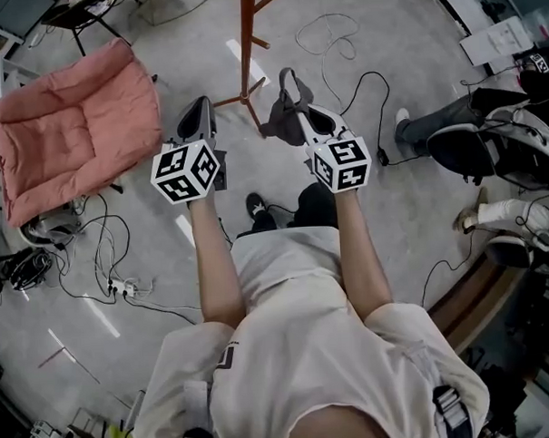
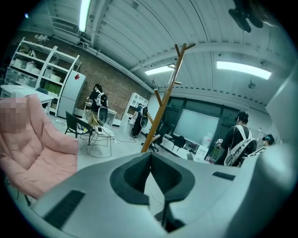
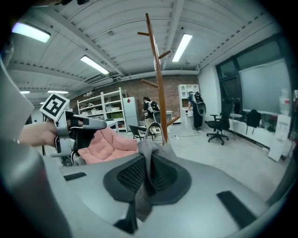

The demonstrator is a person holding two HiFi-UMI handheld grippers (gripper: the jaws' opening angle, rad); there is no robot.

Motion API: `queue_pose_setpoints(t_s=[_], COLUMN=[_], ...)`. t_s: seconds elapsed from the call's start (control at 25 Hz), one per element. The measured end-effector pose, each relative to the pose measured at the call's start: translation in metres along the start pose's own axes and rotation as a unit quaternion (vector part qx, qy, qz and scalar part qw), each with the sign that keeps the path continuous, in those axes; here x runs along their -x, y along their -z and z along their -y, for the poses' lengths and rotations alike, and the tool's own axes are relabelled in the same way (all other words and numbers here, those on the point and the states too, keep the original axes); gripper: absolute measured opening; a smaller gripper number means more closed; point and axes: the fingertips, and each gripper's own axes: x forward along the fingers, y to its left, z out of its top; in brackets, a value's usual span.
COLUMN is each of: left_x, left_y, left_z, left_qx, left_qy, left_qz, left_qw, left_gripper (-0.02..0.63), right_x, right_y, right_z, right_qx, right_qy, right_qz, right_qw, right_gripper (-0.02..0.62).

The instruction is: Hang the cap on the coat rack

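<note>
Although already holding the grey cap (image 3: 150, 146) by a fold in the tightly closed right gripper (image 3: 149, 163), has not hung it yet. Carries left gripper (image 2: 150, 160) closed on nothing. Must raise cap to a peg of the coat rack (image 3: 157, 79), ahead and above.

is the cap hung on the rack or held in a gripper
Held: the right hand-held gripper is shut on the grey cap; the coat rack stands apart, ahead.
</note>
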Motion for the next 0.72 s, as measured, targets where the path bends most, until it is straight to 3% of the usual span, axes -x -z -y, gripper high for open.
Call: queue_pose_setpoints(t_s=[0.16, 0.48, 0.72], left_x=[0.005, 0.003, -0.031], left_y=[0.002, -0.009, -0.002], left_z=[-0.004, 0.015, 0.028], left_qx=[-0.007, -0.022, -0.026], left_qy=[-0.004, -0.030, -0.019], left_qz=[-0.008, -0.015, -0.028], left_qw=[0.9999, 0.9992, 0.9991], left_gripper=[0.008, 0.008, 0.008], right_x=[-0.008, -0.017, -0.046], right_y=[-0.005, -0.019, -0.032], right_z=[-0.016, -0.024, -0.027], right_qx=[0.057, 0.023, 0.041], right_qy=[-0.015, -0.056, -0.090], right_qz=[-0.003, 0.010, 0.009], right_qw=[0.998, 0.998, 0.995], right_gripper=[0.017, 0.016, 0.017])
